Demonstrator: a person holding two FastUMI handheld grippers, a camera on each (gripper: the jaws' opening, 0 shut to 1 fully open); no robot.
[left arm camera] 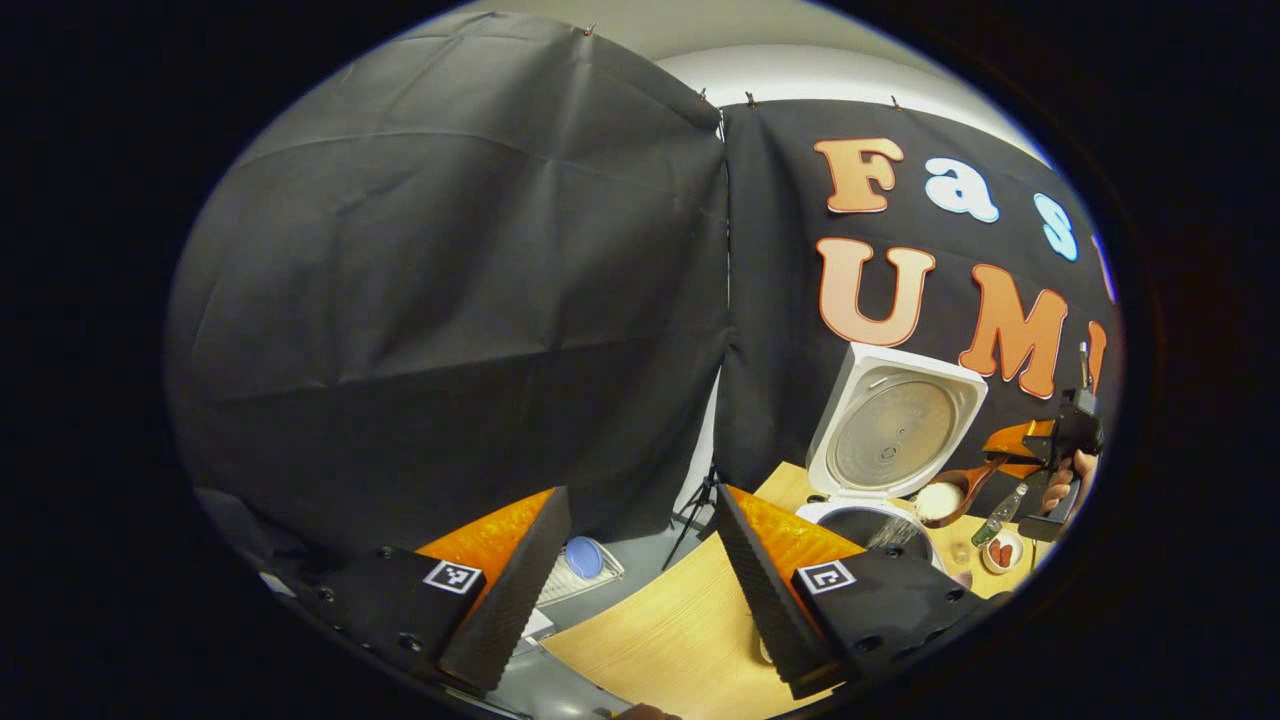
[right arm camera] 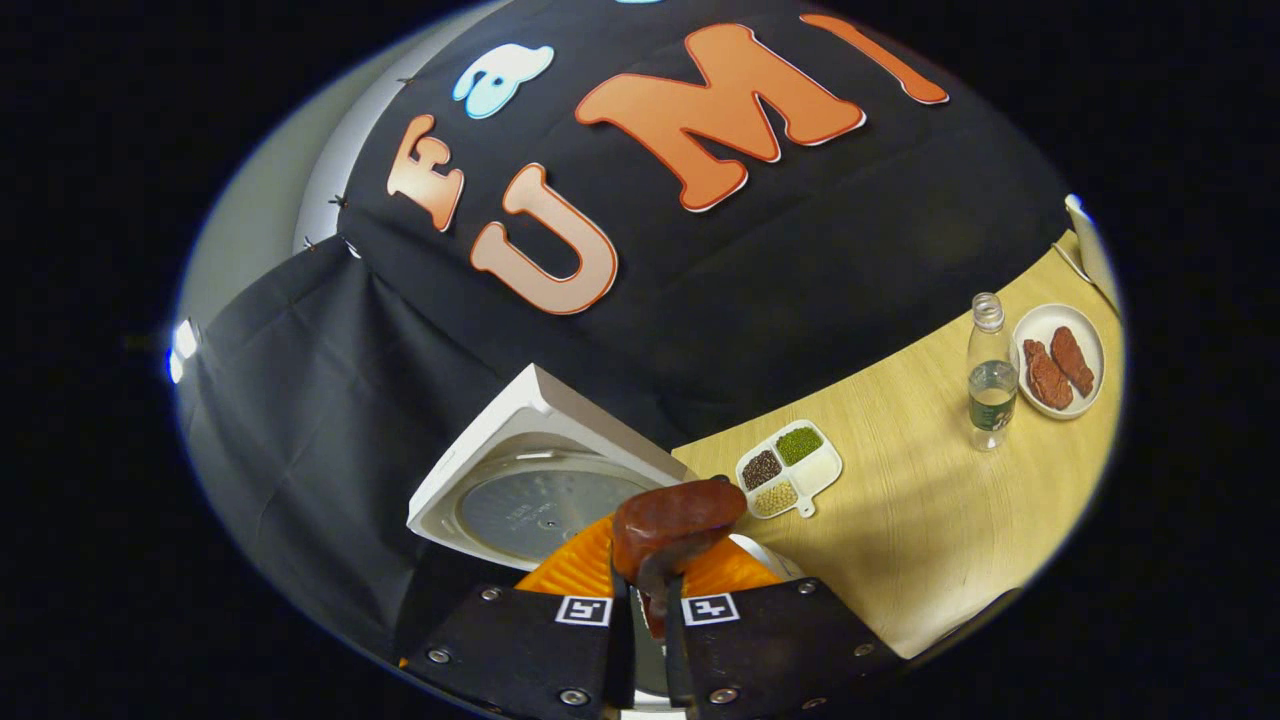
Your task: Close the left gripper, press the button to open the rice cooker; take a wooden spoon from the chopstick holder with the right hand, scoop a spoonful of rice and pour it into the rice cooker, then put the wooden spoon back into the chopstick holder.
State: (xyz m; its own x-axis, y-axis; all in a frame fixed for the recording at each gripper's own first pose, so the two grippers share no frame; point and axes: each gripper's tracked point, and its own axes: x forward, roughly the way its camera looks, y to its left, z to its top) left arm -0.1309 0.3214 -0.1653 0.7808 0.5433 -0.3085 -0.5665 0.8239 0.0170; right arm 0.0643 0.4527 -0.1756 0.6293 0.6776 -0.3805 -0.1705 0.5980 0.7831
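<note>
While rice spills from the spoon:
Right gripper (right arm camera: 648, 590): fingers clamped on the wooden spoon (right arm camera: 672, 528), its bowl tipped over the rice cooker (right arm camera: 530, 470).
Left gripper (left arm camera: 640, 570): fingers spread apart, holding nothing, above the table (left arm camera: 660, 640) edge.
Left gripper view: cooker lid (left arm camera: 893, 425) upright, spoon (left arm camera: 950, 497) pouring rice into the pot.
Right gripper view: divided dish (right arm camera: 790, 468) just beside the cooker; bottle (right arm camera: 991, 375) and meat plate (right arm camera: 1060, 360) near the table's far corner.
</note>
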